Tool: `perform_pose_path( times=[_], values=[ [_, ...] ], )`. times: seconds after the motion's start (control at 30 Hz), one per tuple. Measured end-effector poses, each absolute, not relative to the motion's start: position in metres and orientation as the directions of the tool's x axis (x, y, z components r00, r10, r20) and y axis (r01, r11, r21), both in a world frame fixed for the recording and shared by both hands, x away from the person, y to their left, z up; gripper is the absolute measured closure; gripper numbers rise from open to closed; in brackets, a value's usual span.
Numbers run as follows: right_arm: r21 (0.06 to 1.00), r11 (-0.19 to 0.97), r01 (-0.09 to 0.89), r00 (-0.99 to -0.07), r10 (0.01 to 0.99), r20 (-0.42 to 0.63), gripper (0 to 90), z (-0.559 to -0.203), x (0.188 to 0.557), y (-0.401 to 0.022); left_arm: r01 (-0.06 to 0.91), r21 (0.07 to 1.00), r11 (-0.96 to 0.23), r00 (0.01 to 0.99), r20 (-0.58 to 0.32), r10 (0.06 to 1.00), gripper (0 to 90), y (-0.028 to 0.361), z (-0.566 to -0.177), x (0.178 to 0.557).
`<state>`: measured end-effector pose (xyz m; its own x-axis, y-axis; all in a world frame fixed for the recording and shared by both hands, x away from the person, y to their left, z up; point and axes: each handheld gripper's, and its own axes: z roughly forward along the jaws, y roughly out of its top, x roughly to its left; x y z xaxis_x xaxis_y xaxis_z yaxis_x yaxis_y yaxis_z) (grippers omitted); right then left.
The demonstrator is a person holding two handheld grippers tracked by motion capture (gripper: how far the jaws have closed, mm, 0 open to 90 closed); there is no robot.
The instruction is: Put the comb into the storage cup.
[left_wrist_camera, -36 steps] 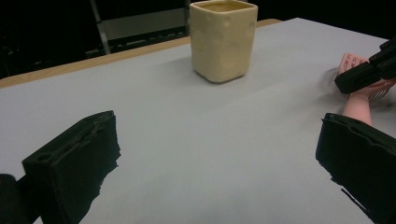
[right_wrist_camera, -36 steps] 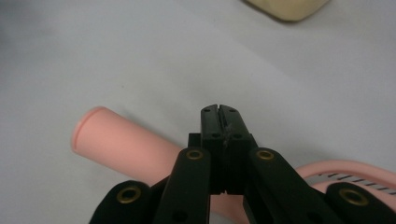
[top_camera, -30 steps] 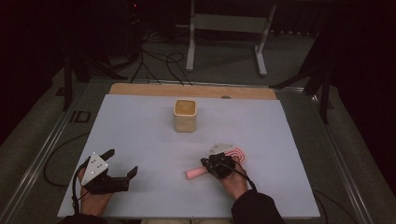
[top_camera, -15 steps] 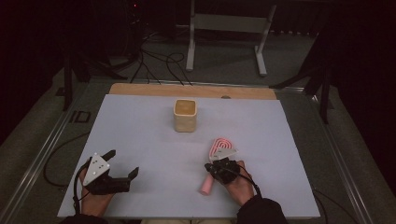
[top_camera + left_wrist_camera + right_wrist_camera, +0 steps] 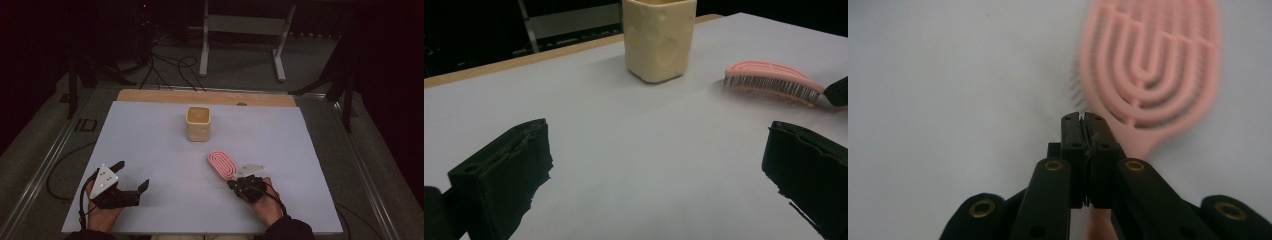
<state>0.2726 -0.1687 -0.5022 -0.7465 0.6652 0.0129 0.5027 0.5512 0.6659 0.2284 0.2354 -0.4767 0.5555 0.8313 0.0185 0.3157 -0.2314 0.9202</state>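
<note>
A pink hairbrush (image 5: 222, 165) (image 5: 769, 80) (image 5: 1153, 65) lies on the white table sheet (image 5: 150, 145), head toward the far left and handle toward the person. My right gripper (image 5: 233, 183) (image 5: 1083, 117) is shut, jaws pressed together with nothing between them. It sits over the brush handle, which runs underneath. My left gripper (image 5: 132, 174) (image 5: 656, 150) rests open at the near left, with only bare sheet between its jaws. A cream square cup (image 5: 198, 122) (image 5: 659, 37) stands upright mid-table, beyond the brush.
A wooden strip (image 5: 205, 97) runs along the table's far edge. A metal stand (image 5: 240, 25) and cables (image 5: 165, 65) sit on the floor beyond. Metal rails (image 5: 45, 165) flank the table sides. Bare sheet lies between the two grippers and around the cup.
The brush has swung around: its handle moved from pointing left to pointing toward the person under the right gripper. My right hand shifted right and nearer. The left gripper stayed put.
</note>
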Motion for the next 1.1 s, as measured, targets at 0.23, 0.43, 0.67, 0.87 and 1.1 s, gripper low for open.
perform_pose_path(
  times=[0.23, 0.43, 0.67, 0.87, 1.1],
  values=[
    [0.669, 0.533, 0.518, -0.731, 0.682, 0.022, 88.0, -0.505, 0.273, -0.18, 0.319, 0.918, -0.235, 0.559, 0.018, 0.829, 0.3, 0.234, -0.478, 0.229],
    [0.672, 0.531, 0.517, -0.732, 0.68, 0.026, 84.3, -0.506, 0.272, -0.181, 0.319, 0.918, -0.235, 0.559, 0.018, 0.829, 0.3, 0.234, -0.478, 0.229],
    [0.773, 0.441, 0.456, -0.732, 0.68, 0.043, 66.3, -0.489, 0.266, -0.201, 0.317, 0.921, -0.225, 0.554, 0.013, 0.832, 0.3, 0.236, -0.478, 0.229],
    [0.868, 0.319, 0.381, -0.676, 0.736, 0.026, 45.4, -0.467, 0.26, -0.236, 0.311, 0.926, -0.213, 0.543, 0.011, 0.84, 0.3, 0.24, -0.476, 0.228],
    [0.928, 0.196, 0.317, -0.589, 0.807, 0.03, 29.1, -0.461, 0.25, -0.283, 0.304, 0.932, -0.197, 0.533, 0.005, 0.846, 0.3, 0.245, -0.474, 0.228]
  ],
)
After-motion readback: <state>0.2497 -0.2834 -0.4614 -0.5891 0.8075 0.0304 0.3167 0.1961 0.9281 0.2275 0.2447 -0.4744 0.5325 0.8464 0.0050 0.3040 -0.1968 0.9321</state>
